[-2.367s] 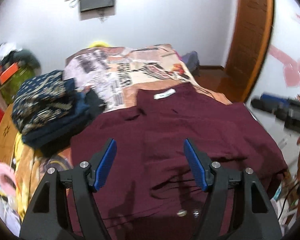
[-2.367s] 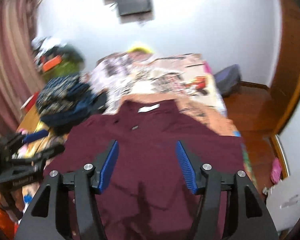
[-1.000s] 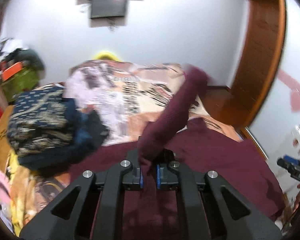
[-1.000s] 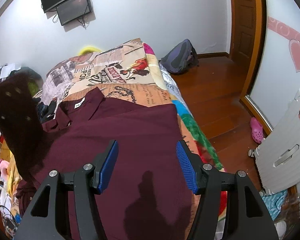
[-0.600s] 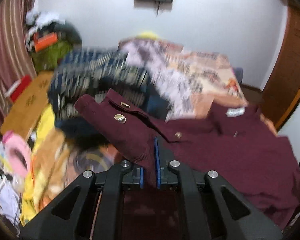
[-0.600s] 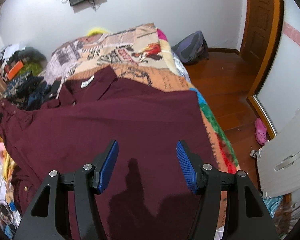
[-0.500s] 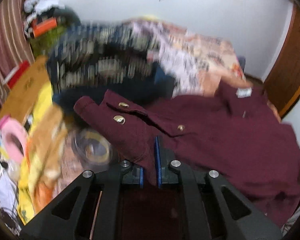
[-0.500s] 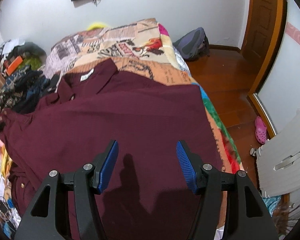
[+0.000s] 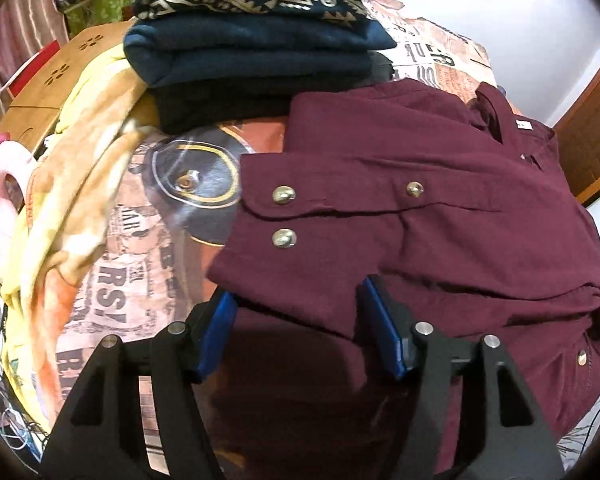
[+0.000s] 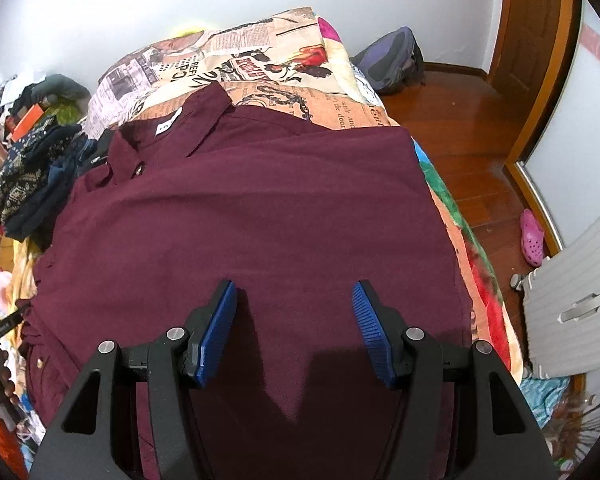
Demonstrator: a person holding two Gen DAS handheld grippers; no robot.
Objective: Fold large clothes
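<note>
Spread flat across the bed (image 10: 284, 68), collar toward its head: maroon shirt (image 10: 260, 208). Left sleeve (image 9: 340, 216) laid over the body, apparently; remaining folds not yet made. Left gripper (image 9: 300, 332): jaws opening, cuff fabric lying loose between. Right gripper (image 10: 294, 332): jaws apart, empty, above the hem.

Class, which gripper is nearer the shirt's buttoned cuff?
Left. The left gripper sits right behind the cuff, jaws opening; the right gripper hovers over the shirt's plain back.
</note>
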